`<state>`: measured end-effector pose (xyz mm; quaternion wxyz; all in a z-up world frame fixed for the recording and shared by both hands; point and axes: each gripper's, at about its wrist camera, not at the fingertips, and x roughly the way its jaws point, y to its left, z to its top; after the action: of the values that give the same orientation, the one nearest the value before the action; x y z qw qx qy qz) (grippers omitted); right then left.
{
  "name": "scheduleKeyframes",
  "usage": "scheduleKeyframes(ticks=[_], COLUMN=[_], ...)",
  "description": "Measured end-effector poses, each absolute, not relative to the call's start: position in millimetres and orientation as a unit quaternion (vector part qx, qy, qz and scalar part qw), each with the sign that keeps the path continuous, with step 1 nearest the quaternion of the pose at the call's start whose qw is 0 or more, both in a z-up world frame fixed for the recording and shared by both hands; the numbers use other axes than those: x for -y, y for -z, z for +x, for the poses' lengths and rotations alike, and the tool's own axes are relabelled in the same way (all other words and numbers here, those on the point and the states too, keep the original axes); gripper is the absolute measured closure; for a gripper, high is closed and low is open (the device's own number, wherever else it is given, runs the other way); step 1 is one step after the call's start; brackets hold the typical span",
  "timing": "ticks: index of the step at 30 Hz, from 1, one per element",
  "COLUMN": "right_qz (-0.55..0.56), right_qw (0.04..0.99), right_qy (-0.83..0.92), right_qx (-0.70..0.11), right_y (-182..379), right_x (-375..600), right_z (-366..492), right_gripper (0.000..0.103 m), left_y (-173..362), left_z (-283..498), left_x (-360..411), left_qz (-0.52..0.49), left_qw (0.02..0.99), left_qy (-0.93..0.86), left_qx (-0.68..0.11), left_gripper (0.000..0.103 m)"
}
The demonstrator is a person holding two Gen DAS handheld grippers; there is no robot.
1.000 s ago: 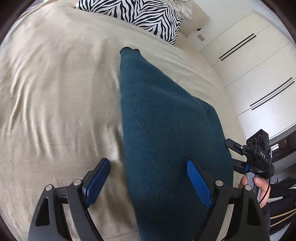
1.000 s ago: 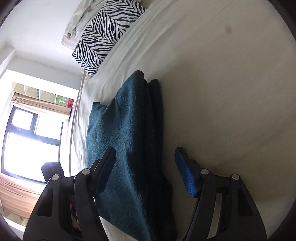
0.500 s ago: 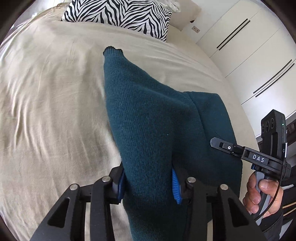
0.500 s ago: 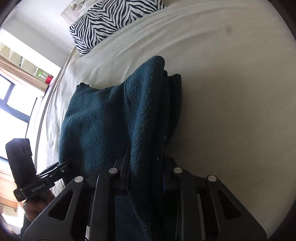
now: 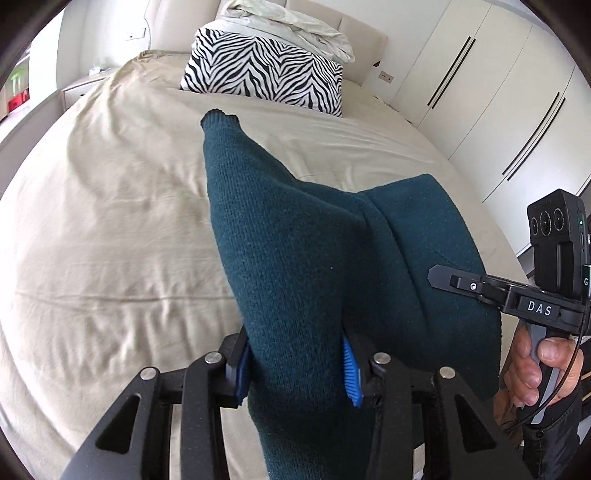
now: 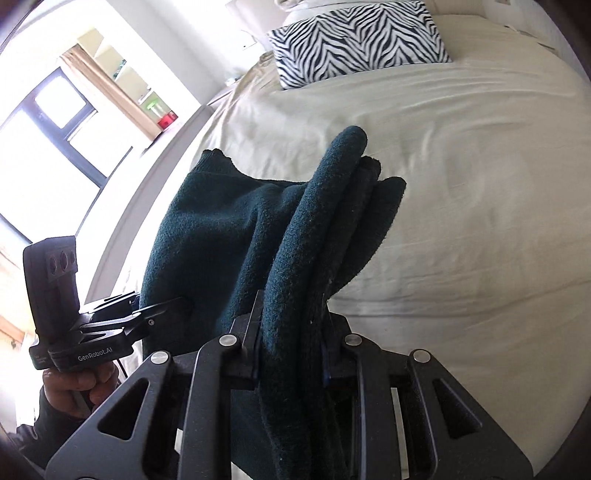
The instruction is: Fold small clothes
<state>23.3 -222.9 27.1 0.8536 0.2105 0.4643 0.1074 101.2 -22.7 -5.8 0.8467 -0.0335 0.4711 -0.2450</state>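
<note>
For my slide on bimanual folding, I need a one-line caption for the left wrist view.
Left gripper clamps a teal knit garment above the beige bed; right gripper alongside.

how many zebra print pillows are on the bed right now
1. The zebra pillow lies at the head of the bed, beyond the teal knit garment, with rumpled pale bedding piled behind it. Another could be hidden under that pile.

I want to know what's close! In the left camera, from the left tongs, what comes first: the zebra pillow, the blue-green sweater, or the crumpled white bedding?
1. Blue-green sweater, gripped in the left tongs.
2. Zebra pillow, at the bed's head.
3. Crumpled white bedding, behind the pillow.
</note>
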Motion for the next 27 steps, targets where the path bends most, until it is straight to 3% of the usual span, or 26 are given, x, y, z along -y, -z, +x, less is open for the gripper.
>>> scheduleKeyframes(ticks=[6, 11, 14, 17, 24, 27], right_qz=[0.242, 0.280, 0.312, 0.402, 0.396, 0.379], right_qw=[0.838, 0.819, 0.800, 0.774, 0.794, 0.812], right_qy=[-0.144, -0.134, -0.097, -0.111, -0.082, -0.085], right_qx=[-0.467, -0.483, -0.503, -0.476, -0.455, -0.436], right_y=[-1.0, 44.4, 91.5, 125.4, 100.6, 80.1], right_x=[165.8, 154.6, 164.2, 182.8, 187.9, 188.7], right_z=[9.5, 13.8, 11.7, -2.8, -39.1, -54.1], right_gripper=[0.082, 0.082, 0.077, 0.067, 0.058, 0.058], left_y=[27.1, 79.9, 103.3, 104.0, 83.5, 81.1], left_z=[85.6, 97.4, 103.5, 101.2, 71.5, 58.8], left_x=[-27.8, -37.7, -50.3, -57.4, -66.0, -67.7], left_qz=[-0.054, -0.046, -0.084, -0.099, -0.101, -0.098], left_qw=[0.852, 0.842, 0.837, 0.840, 0.862, 0.867], left_qy=[0.221, 0.210, 0.206, 0.203, 0.184, 0.180], left_qx=[-0.471, -0.495, -0.499, -0.494, -0.461, -0.454], left_gripper=[0.060, 0.058, 0.046, 0.040, 0.041, 0.036])
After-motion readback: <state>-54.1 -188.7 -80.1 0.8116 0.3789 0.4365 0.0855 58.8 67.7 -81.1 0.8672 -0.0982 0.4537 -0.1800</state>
